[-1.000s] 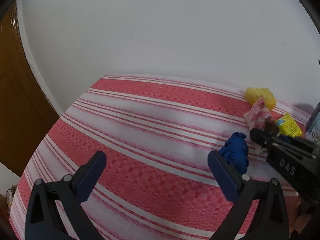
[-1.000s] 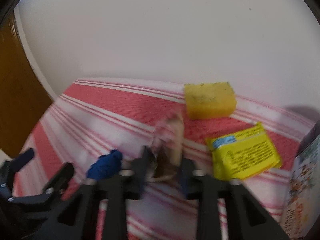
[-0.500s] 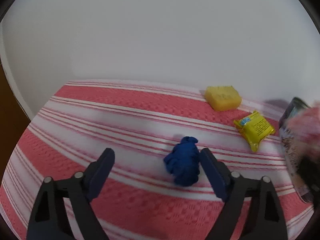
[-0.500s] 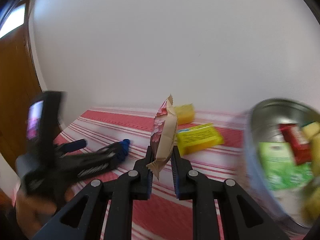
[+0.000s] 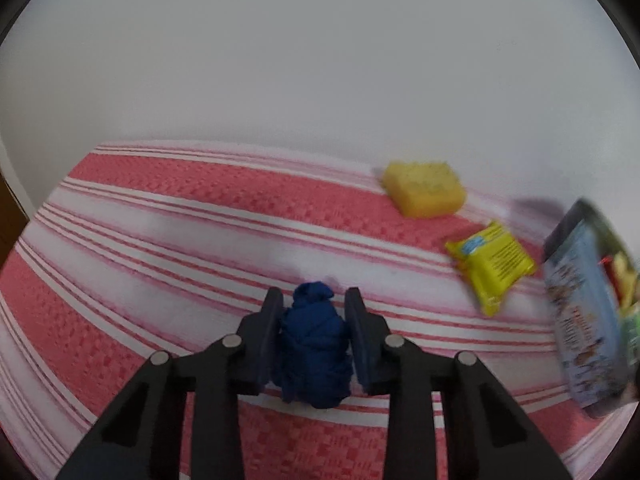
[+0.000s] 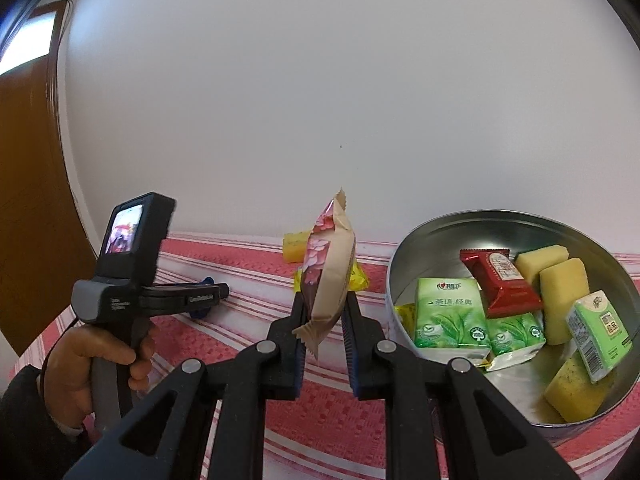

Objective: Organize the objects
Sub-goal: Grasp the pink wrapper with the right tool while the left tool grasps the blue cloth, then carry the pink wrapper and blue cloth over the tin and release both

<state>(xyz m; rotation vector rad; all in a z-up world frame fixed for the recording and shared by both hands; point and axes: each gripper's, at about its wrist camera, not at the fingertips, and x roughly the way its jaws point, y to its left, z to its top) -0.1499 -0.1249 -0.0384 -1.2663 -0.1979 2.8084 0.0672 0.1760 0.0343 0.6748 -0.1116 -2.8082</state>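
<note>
Left gripper [image 5: 314, 312] tilted downward, jaws just closed inward, pads pressed. Right gripper [image 6: 322, 316] raised, clamped tight. Left hand [image 6: 90, 364] wrapped round handle.

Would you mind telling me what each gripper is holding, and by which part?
The right gripper grips the pink snack packet near its lower end. The left gripper, jaws just closing, squeezes the crumpled blue bundle across its sides.

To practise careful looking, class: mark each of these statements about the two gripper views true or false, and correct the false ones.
1. The right gripper holds a pink flowered snack packet. True.
2. The round metal tin is empty. False: it holds packets and yellow sponges.
3. The left gripper has a blue cloth bundle between its fingers. True.
4. The yellow sponge on the striped cloth is green. False: yellow.
</note>
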